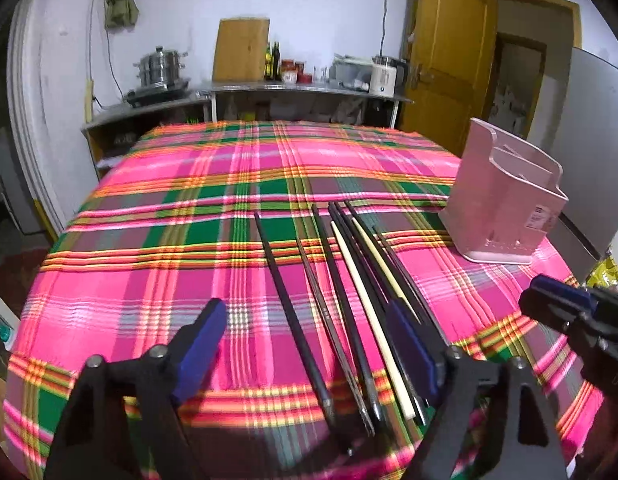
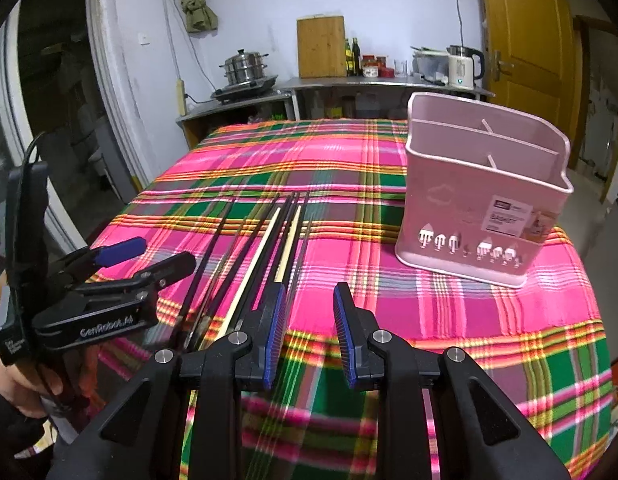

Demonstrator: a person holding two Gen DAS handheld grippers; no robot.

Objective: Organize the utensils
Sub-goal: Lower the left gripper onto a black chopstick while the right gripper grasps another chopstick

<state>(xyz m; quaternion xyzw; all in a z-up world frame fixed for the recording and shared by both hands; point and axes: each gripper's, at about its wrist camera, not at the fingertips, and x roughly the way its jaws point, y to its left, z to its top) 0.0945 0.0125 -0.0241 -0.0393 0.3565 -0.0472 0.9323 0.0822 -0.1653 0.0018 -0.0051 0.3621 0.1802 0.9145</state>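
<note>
Left gripper (image 1: 309, 344) straddling chopsticks (image 1: 341, 292), fingers spread, nothing gripped.
Long axis runs lower-center to upper frame; right gripper (image 2: 309, 336) open, probably just beside them.

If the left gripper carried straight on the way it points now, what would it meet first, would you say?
Most likely the chopsticks lying on the plaid tablecloth: the left gripper tilts down over them with open jaws straddling most of the bundle. Depth is hard to judge.

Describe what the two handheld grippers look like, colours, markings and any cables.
Both are black, angular plastic tools with silver pivot bolts and blue ribbed pads on their fingers. The left gripper carries white "GenRobot.AI" lettering on its side, with a black cable running up past the holding hand. The right gripper shows no lettering here.
</note>
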